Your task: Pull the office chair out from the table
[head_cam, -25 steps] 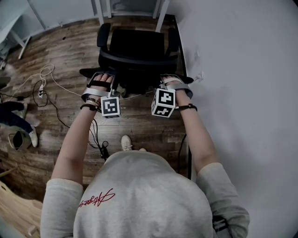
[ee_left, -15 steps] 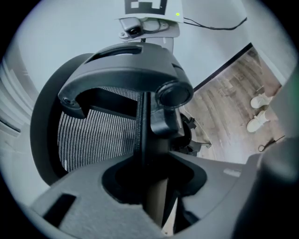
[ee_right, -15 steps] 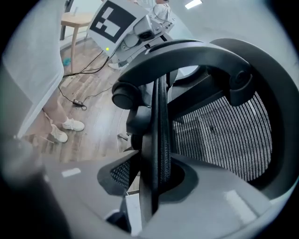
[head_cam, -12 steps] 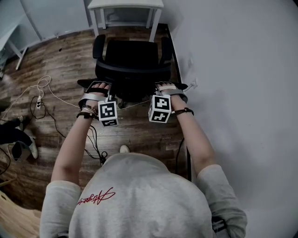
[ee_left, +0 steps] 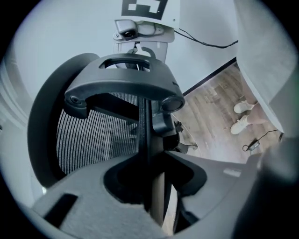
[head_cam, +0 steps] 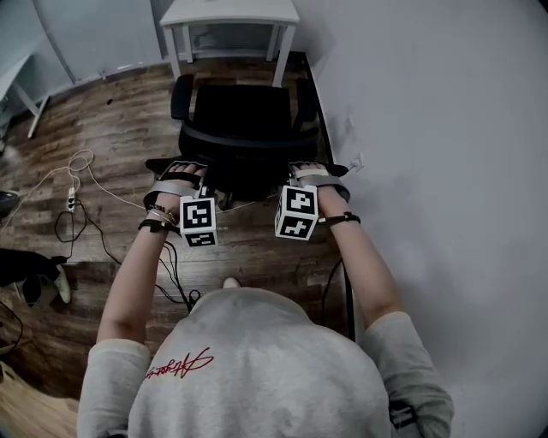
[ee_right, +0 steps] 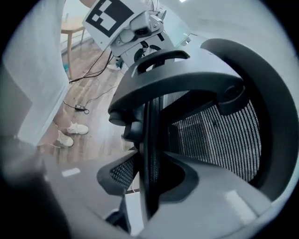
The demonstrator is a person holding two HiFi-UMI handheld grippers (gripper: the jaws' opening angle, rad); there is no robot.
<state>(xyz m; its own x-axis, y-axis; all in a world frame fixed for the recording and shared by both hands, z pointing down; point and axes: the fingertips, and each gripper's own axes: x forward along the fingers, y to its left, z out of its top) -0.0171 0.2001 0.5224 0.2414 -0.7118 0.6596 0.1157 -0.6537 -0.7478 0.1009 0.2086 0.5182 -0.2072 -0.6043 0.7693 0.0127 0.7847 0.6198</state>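
Note:
The black office chair [head_cam: 244, 111] stands on the wood floor just in front of the small white table [head_cam: 231, 12], its mesh backrest toward me. My left gripper [head_cam: 187, 167] is at the backrest's left top edge and my right gripper [head_cam: 312, 169] at its right top edge. In the left gripper view the backrest's rim [ee_left: 144, 121] runs between the jaws of the left gripper [ee_left: 149, 161], which close on it. In the right gripper view the rim [ee_right: 150, 126] also lies between the jaws of the right gripper [ee_right: 150, 161], which have just been opening and stand a little off it.
A pale wall [head_cam: 445, 171] runs close along the chair's right side. White and black cables with a power strip [head_cam: 73, 201] trail over the floor on the left. A dark shoe [head_cam: 34, 278] lies at the far left. My own shoes [ee_left: 243, 116] stand behind the chair.
The head view has tipped up, so the whole table top now shows. Chair and both hands stay about where they were, still at the backrest's top edge.

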